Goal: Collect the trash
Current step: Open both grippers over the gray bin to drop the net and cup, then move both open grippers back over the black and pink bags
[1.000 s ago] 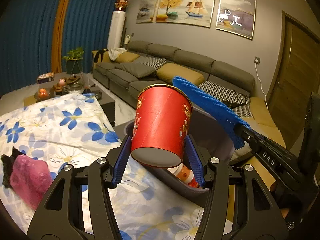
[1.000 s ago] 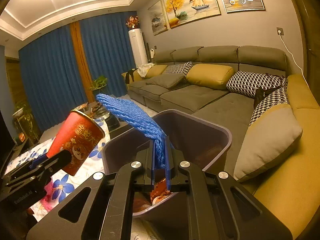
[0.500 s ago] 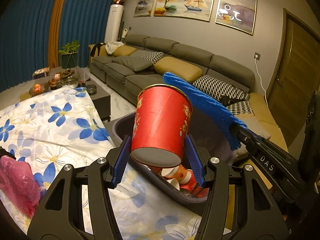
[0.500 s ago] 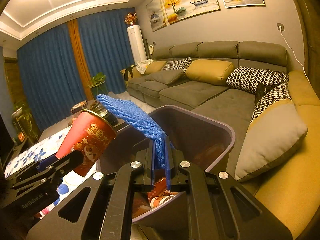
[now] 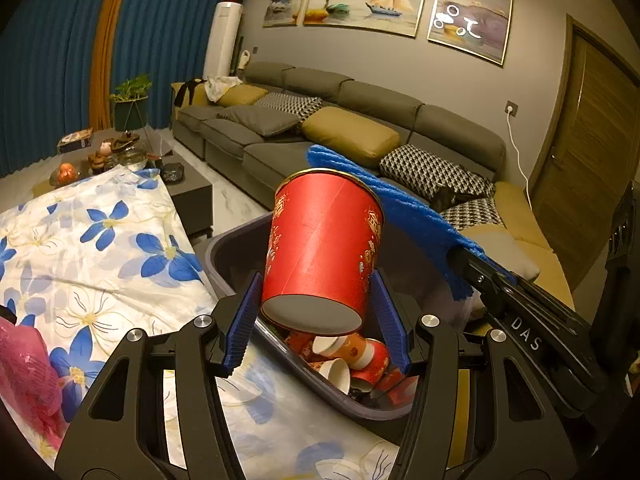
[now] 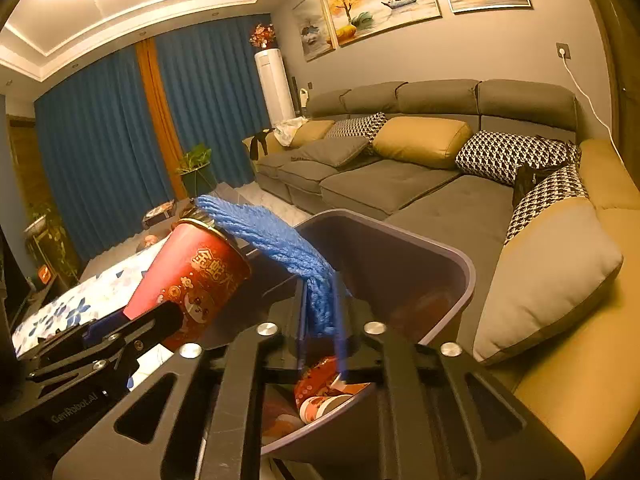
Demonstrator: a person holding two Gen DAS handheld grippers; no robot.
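My left gripper [image 5: 316, 280] is shut on a red paper cup [image 5: 324, 240], held tilted with its mouth facing away, over the near rim of a dark purple bin [image 5: 224, 260]. Several crumpled red cups [image 5: 352, 356] lie inside the bin. From the right wrist view, the cup [image 6: 192, 276] and left gripper [image 6: 120, 328] sit left of the bin [image 6: 440, 240]. My right gripper [image 6: 321, 300] is opening. A blue mesh net [image 6: 272, 232] still hangs between its parted jaws, its far end arching onto the cup's rim. In the left wrist view, the net [image 5: 400, 204] sticks out from the right gripper [image 5: 460, 256].
A table under a white cloth with blue flowers [image 5: 100, 248] lies left of the bin, with a pink crumpled bag [image 5: 24, 372] on its near left. A long grey sofa [image 5: 320, 128] runs behind. A grey and mustard cushion [image 6: 552, 280] sits right of the bin.
My left gripper carried the cup toward and over the bin, so more of its contents show. The right jaws have parted around the blue net, which has sagged a little.
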